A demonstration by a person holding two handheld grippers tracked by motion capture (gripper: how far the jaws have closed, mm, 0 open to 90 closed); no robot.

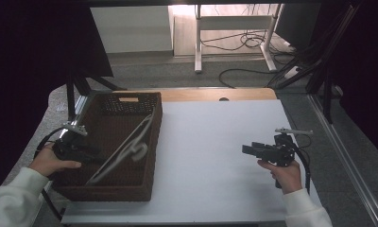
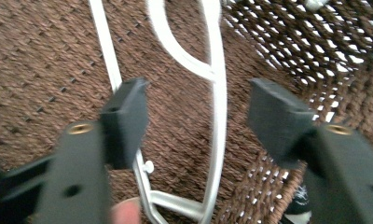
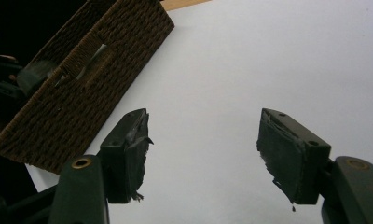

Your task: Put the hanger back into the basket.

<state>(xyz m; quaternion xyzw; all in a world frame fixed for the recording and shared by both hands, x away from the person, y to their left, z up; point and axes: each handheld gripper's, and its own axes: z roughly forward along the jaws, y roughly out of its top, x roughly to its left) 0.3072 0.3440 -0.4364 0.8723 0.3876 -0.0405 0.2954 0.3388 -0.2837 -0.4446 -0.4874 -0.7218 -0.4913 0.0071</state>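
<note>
My left gripper (image 2: 194, 121), jaws apart, straddles the hanger (image 2: 217, 116) in the basket (image 1: 149, 156) at the table's left edge; I judge closing on it comes next. Right gripper (image 3: 201, 154) hangs apart, empty.

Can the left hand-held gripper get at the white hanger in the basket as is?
Probably yes. The left hand-held gripper is open inside the basket, and a bar of the white hanger runs between its jaws with nothing in the way.
</note>
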